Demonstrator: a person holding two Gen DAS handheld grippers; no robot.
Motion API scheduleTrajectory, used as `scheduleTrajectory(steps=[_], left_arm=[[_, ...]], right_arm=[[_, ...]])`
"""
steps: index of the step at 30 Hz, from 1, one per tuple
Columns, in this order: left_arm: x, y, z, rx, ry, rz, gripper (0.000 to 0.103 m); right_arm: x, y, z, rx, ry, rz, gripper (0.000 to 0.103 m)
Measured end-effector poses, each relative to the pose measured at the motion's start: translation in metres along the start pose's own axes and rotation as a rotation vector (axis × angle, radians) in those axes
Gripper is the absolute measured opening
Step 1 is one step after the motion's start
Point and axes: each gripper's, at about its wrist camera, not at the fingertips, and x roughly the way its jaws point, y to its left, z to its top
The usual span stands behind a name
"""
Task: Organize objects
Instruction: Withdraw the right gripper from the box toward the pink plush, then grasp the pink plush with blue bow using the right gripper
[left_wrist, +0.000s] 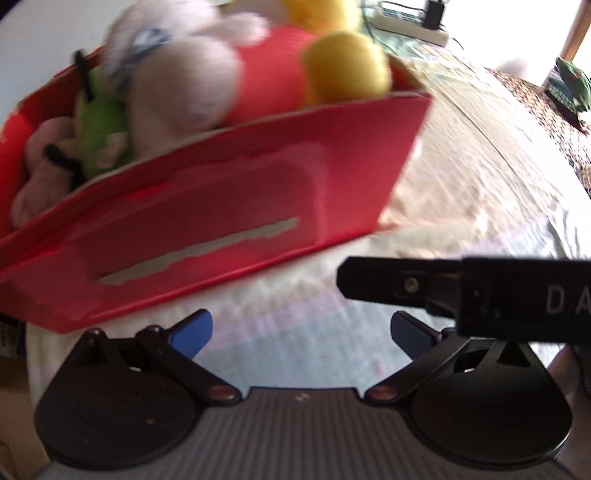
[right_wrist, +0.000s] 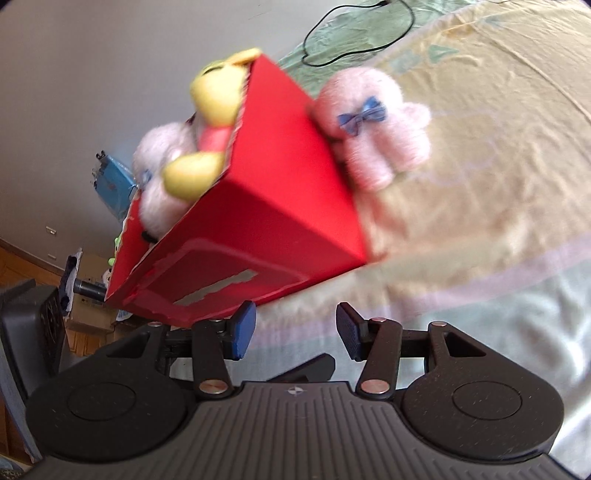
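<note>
Now, target: pink plush (right_wrist: 373, 136) on bed, at one o'clock beyond right tool (right_wrist: 295, 330), nearer that side.
Box: red box (right_wrist: 266, 206) alongside.
Tools: left tool (left_wrist: 301, 334) and right both apart, empty.

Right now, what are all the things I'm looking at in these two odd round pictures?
red cardboard box: one, red, open-topped, standing on the bed cover, filled with soft toys.
yellow plush toy in a red shirt: one, yellow and red, in the box, sticking out over its rim.
pale pink plush toy with a blue bow: one, pink, in the box.
green plush toy: one, green, in the box.
pink plush toy with a blue bow, outside: one, pink, on the cover behind the box.
quilted bed cover: one, cream with pastel parts.
white power strip: one, far edge of the bed.
black cable: one, looped on the cover.
left gripper: blue pads, open, empty.
right gripper: blue pads, open, empty.
</note>
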Motion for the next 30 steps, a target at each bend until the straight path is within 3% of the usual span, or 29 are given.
scheduleTrajectory(steps=[12,21,28,29,30], left_arm=[[0.019,-0.056,0.019,0.023,-0.013,-0.056,0.101],[0.026,-0.091,0.024,0.003,-0.081,-0.036,0.099],[0.03,-0.089,0.024,-0.066,-0.11,-0.032,0.094],[0.031,-0.087,0.025,-0.083,-0.112,-0.032,0.094],[0.032,-0.084,0.026,-0.101,-0.114,-0.036,0.094]], right_arm=[[-0.019,-0.061,0.054,0.003,-0.034,0.01,0.053],[0.012,-0.084,0.097,-0.025,-0.013,0.075,0.052],[0.036,-0.093,0.114,-0.005,0.004,0.135,0.051],[0.039,-0.093,0.115,-0.006,0.01,0.148,0.05],[0.042,-0.094,0.116,-0.005,0.017,0.158,0.036]])
